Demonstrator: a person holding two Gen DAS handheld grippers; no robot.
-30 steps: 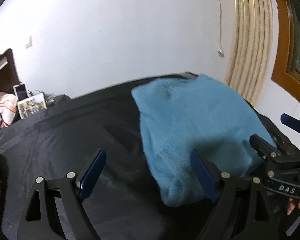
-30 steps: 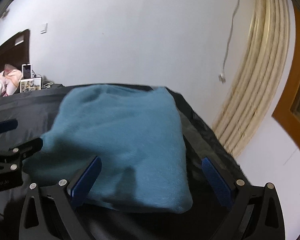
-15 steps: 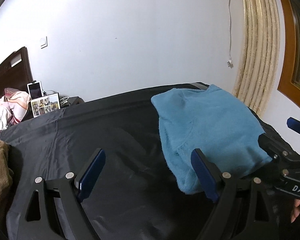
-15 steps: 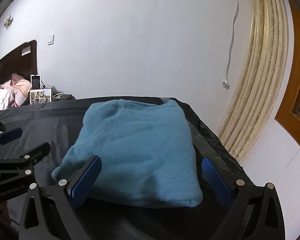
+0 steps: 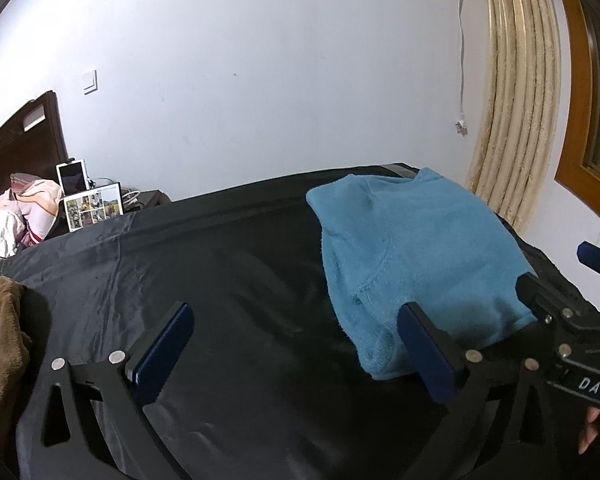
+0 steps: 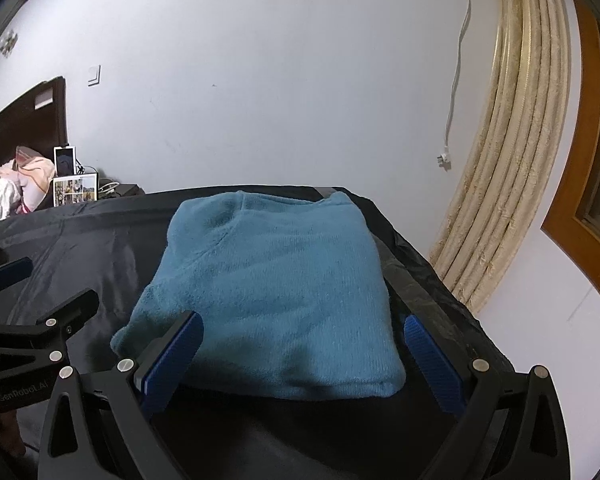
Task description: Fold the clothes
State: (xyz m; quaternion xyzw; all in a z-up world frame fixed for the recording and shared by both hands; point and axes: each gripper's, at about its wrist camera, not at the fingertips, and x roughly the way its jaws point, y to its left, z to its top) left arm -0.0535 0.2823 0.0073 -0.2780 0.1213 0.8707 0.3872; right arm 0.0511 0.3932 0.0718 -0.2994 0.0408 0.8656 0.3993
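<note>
A folded blue fleece garment [image 5: 416,248] [image 6: 276,280] lies flat on the black sheet [image 5: 220,280] at the bed's far right corner. My left gripper [image 5: 296,316] hovers to the garment's left over bare sheet. Its jaws are opening and nothing is between them; the right finger [image 5: 428,352] sits just beside the garment's near corner. My right gripper [image 6: 303,322] is open, just short of the garment's near folded edge, and its pads do not touch the cloth. Each gripper shows in the other's view: the right gripper [image 5: 560,308] and the left gripper [image 6: 40,312].
A crumpled brown garment [image 5: 0,332] lies at the sheet's left edge. Beyond it are a photo frame [image 5: 94,206], a tablet [image 5: 73,176] and a pile of pink bedding [image 5: 28,208] by a dark headboard. A beige curtain [image 6: 512,168] and a wooden window frame stand at the right.
Both grippers have drawn back from the blue garment, which now looks smaller and sharper. The garment lies folded where it was, with no pad on it.
</note>
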